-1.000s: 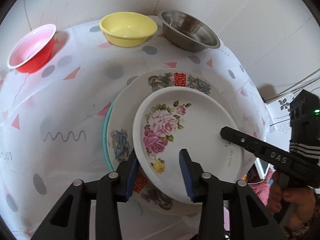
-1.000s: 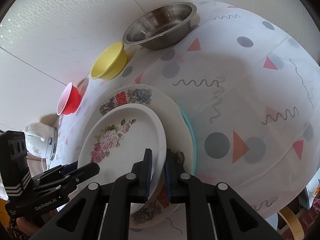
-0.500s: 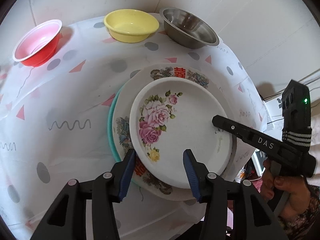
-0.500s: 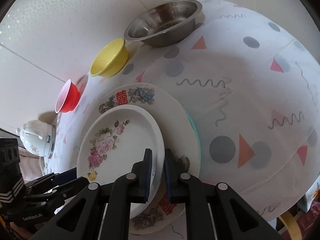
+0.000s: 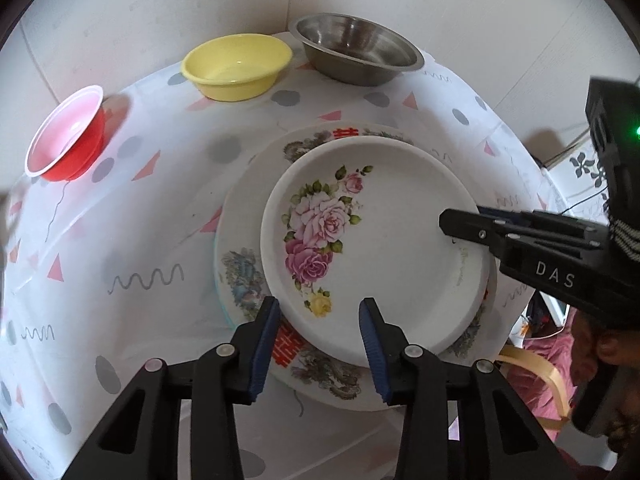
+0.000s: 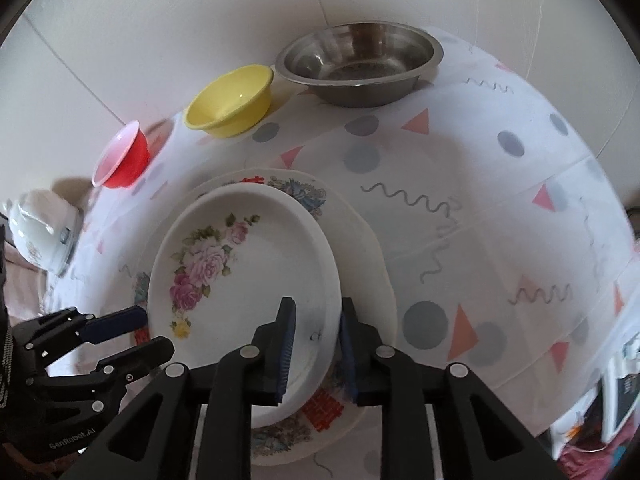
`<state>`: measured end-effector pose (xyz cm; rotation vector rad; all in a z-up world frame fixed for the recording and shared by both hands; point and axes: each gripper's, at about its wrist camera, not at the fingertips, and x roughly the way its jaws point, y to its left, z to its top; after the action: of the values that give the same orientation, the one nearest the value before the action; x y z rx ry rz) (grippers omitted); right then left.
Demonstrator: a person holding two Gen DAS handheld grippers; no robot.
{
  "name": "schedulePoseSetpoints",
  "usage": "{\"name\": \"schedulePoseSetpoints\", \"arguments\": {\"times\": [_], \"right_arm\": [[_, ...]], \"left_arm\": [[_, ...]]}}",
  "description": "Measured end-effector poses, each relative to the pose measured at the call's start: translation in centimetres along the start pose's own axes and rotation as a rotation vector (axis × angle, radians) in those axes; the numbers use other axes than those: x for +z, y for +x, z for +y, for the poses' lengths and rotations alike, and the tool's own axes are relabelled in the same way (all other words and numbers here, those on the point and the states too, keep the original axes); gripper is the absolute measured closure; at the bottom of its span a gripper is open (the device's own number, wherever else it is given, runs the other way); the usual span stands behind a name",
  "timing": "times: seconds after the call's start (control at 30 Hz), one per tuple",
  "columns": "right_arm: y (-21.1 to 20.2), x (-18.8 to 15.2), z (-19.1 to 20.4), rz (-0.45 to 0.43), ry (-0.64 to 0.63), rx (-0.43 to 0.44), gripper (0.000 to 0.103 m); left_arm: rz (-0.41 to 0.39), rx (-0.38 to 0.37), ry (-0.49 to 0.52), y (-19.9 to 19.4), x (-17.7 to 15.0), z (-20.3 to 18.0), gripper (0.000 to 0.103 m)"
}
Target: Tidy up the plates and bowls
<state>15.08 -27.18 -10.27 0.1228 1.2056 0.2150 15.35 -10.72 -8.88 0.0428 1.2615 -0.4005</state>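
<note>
White rose plate (image 6: 256, 264) rim between opening right jaws, unclamped; left jaws closing, empty.

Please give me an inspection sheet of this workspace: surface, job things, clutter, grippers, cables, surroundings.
Surface: table under a white patterned cloth.
Job's things: rose plate on top of a bigger decorated plate; red bowl, yellow bowl and steel bowl in a row by the wall.
Clutter: nothing seen on the cloth.
Grippers: left gripper closing, rose plate's rim between its fingers; right gripper opening, rim between its fingers.
Cables: thin wires beside the table.
Surroundings: white wall; white appliance beyond the table edge.
</note>
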Motion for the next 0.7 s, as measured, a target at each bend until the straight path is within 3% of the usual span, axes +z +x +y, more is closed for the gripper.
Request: {"name": "schedulePoseSetpoints", "arguments": {"times": [0.27, 0.37, 0.47, 0.7], "right_arm": [[0.0, 0.1, 0.4, 0.018, -0.022, -0.036, 0.08], [-0.1, 0.2, 1.0, 0.024, -0.061, -0.085, 0.08], [-0.6, 0.1, 2.6, 0.004, -0.19, -0.175, 0.08], [-0.3, 0.2, 2.4, 0.028, -0.152, -0.1, 0.079]], "left_arm": [[-0.008, 0.009, -0.008, 0.0, 0.3, 0.1, 0.061], [-0.013, 0.01, -0.013, 0.0, 0.3, 0.2, 0.061], [-0.015, 0.001, -0.022, 0.0, 0.3, 0.4, 0.061], [-0.021, -0.032, -0.071, -0.3, 0.4, 1.4, 0.061]]}}
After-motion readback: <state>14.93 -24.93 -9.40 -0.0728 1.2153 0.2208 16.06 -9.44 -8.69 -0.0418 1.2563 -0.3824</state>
